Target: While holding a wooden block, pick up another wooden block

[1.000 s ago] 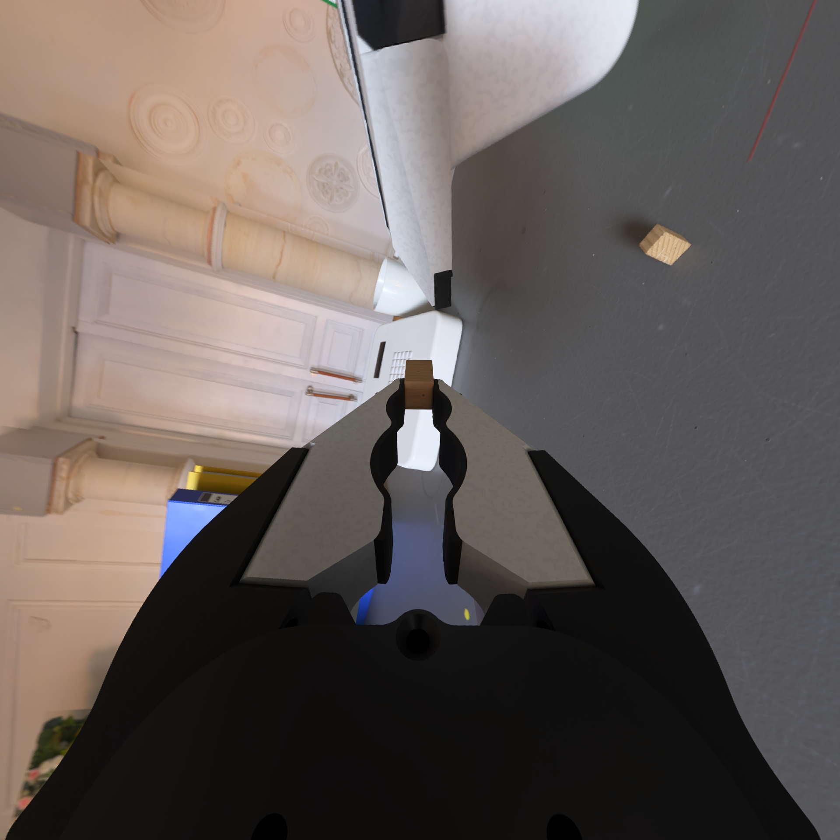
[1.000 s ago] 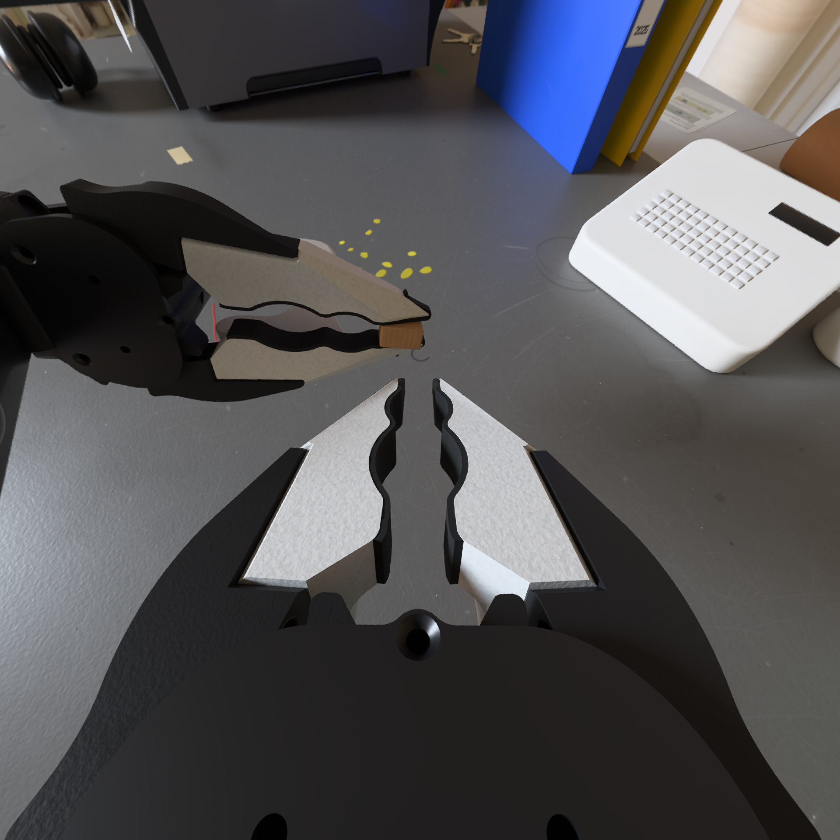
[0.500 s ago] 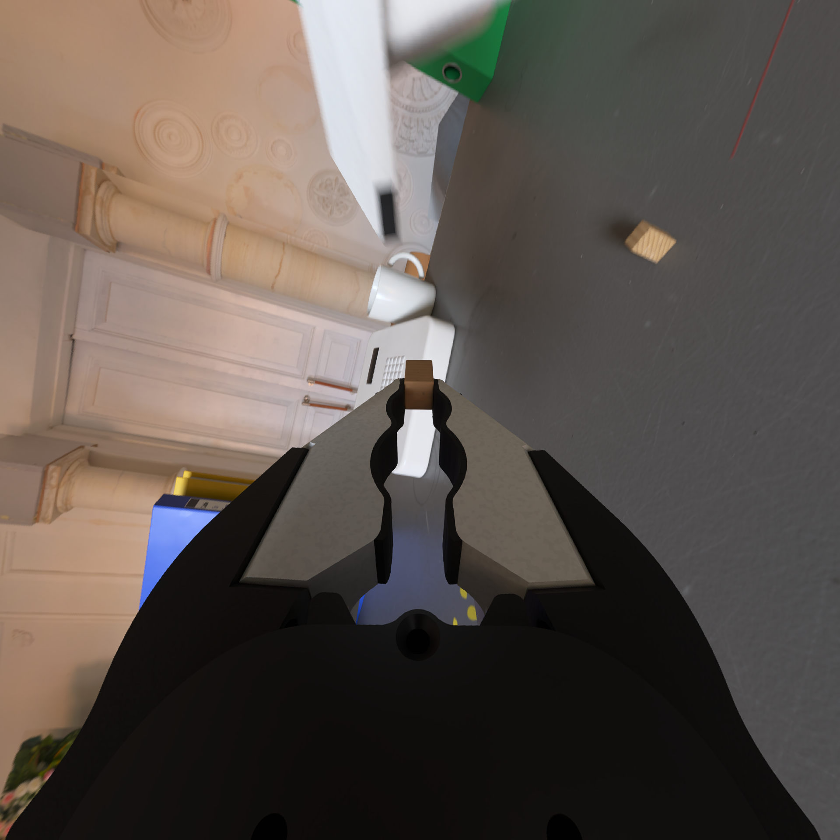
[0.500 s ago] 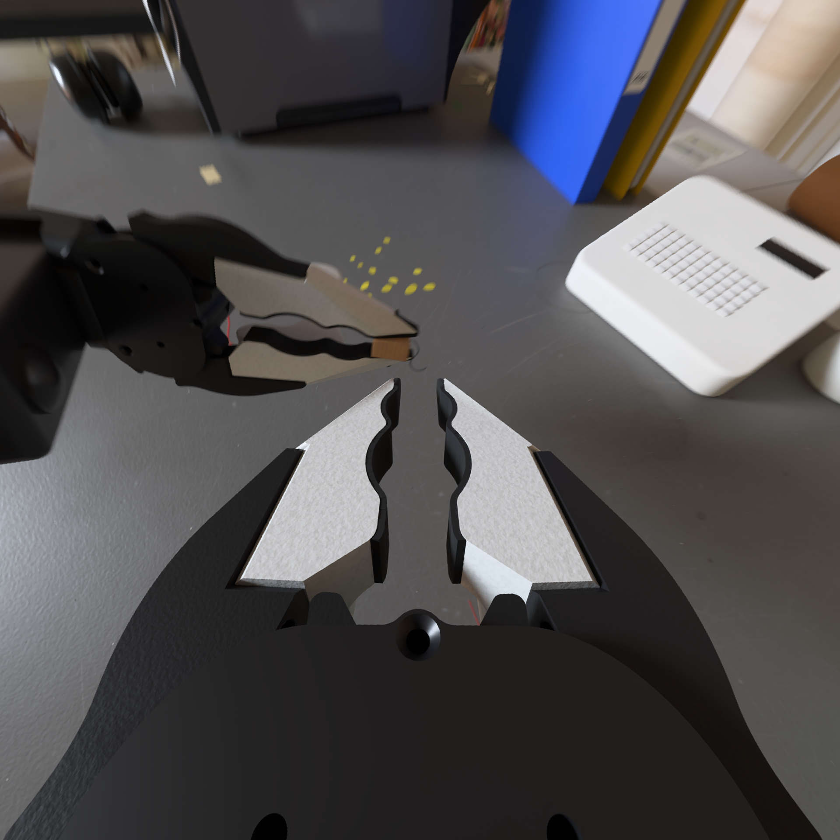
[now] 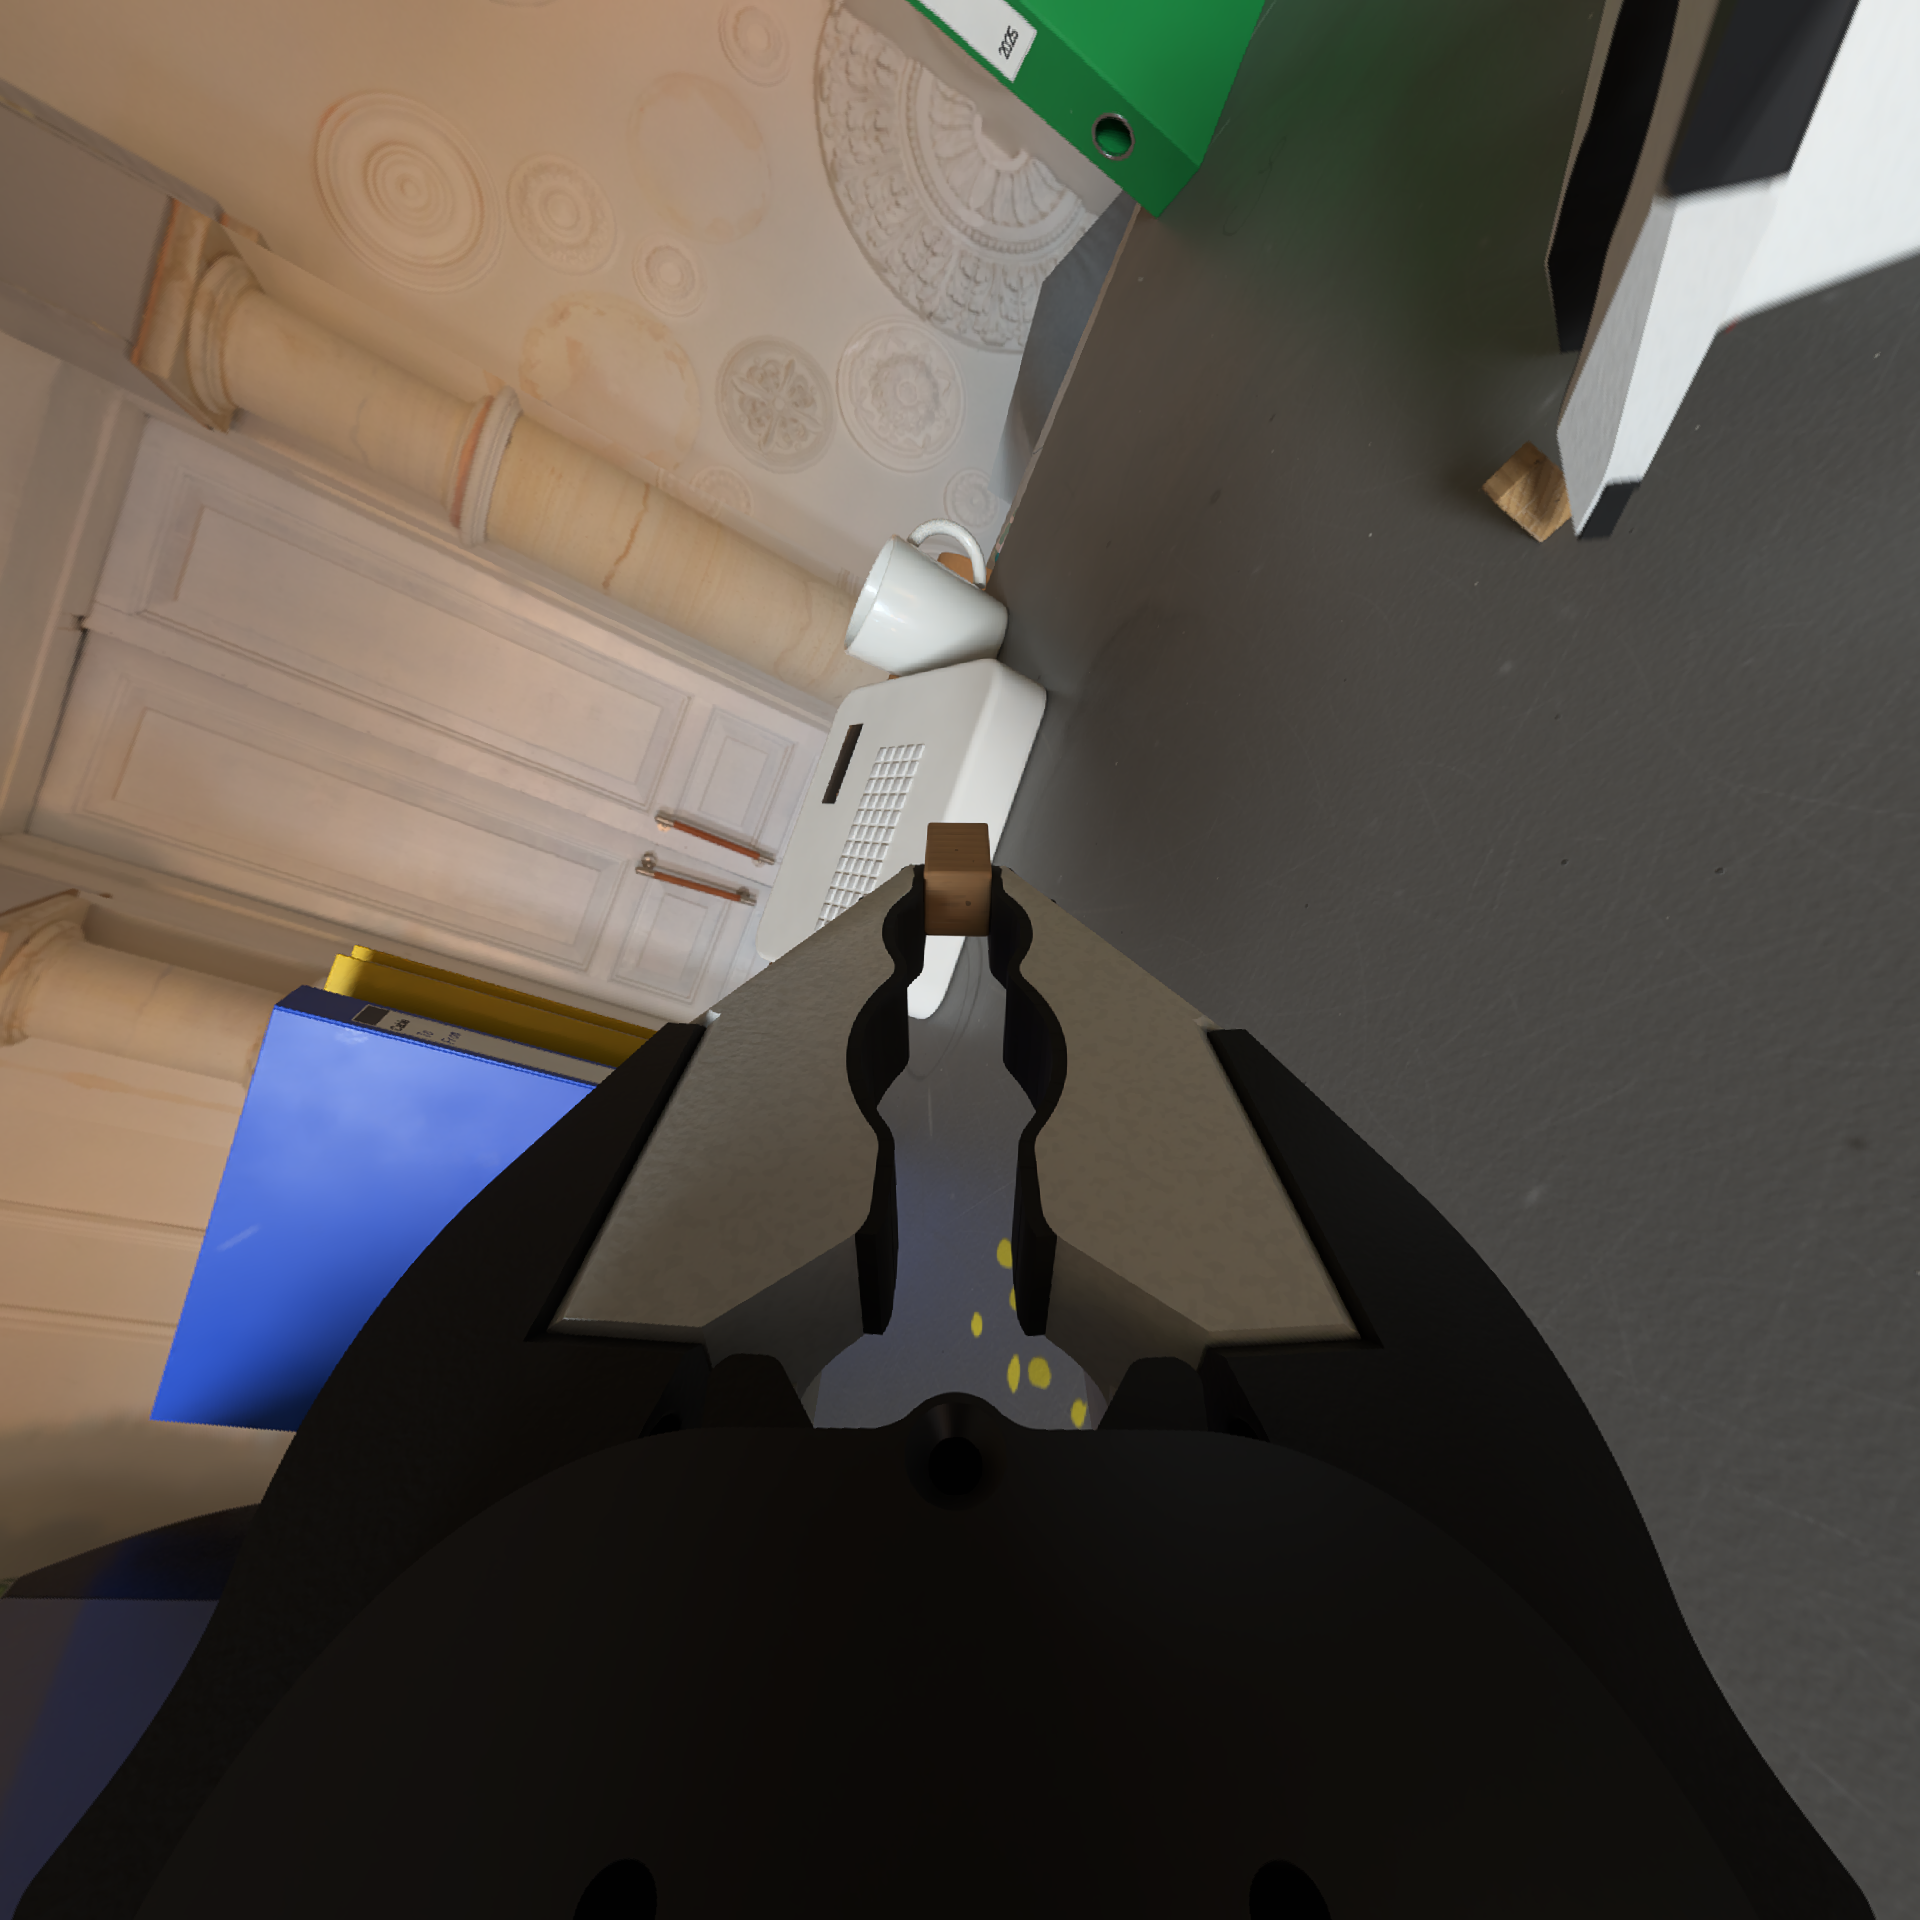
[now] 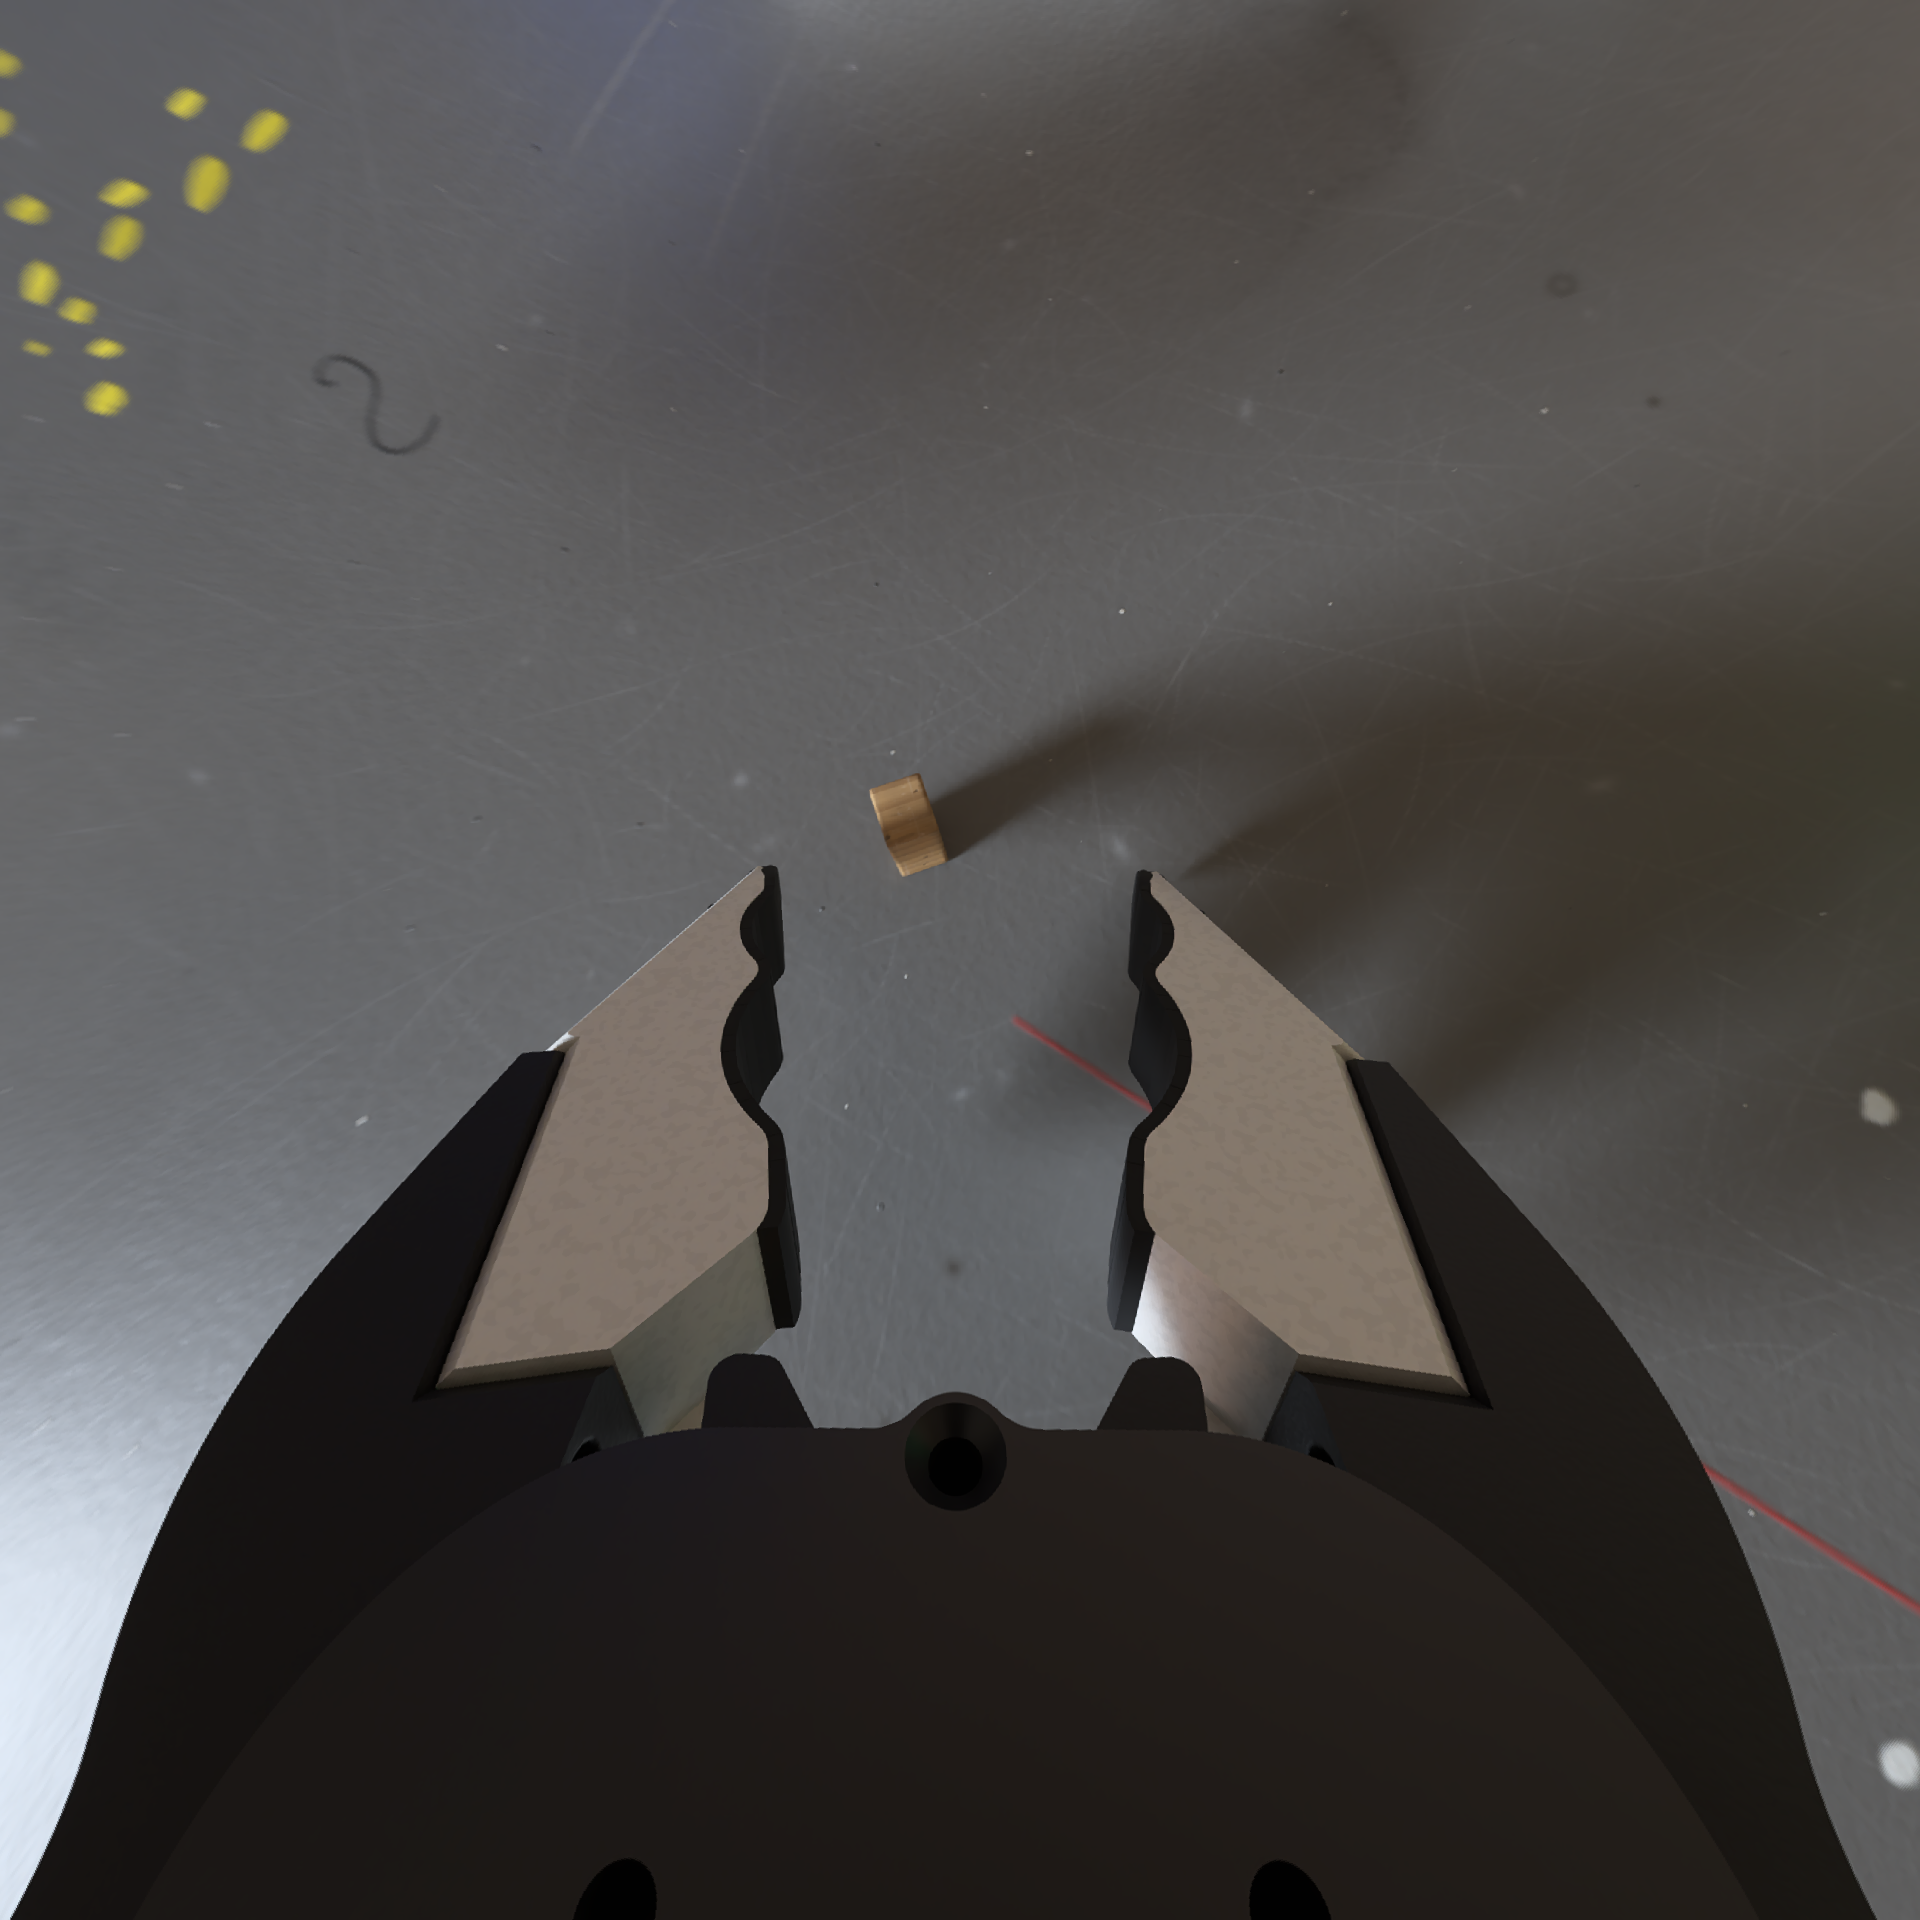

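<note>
My left gripper (image 5: 957, 883) is shut on a small brown wooden block (image 5: 956, 878), pinched at the fingertips and held off the grey desk (image 5: 1455, 935); the view is rolled sideways. A second, lighter wooden block (image 5: 1525, 492) lies on the desk at the upper right, right beside the tip of my right gripper's finger (image 5: 1642, 416). In the right wrist view my right gripper (image 6: 954, 883) is open wide and points down at the desk (image 6: 1143, 416). That block (image 6: 910, 826) lies just beyond the fingertips, slightly left of the middle of the gap, untouched.
A white device with a grid of keys (image 5: 914, 769), a white mug (image 5: 925, 613), blue (image 5: 364, 1195) and yellow binders (image 5: 488, 1003) and a green binder (image 5: 1101, 83) stand along the desk's far side. Yellow spots (image 6: 114, 229) and a thin red line (image 6: 1081, 1060) mark the desk.
My right gripper has swung away from the left gripper, tipped down over the loose block and opened wide. My left gripper still holds its block and has shifted slightly.
</note>
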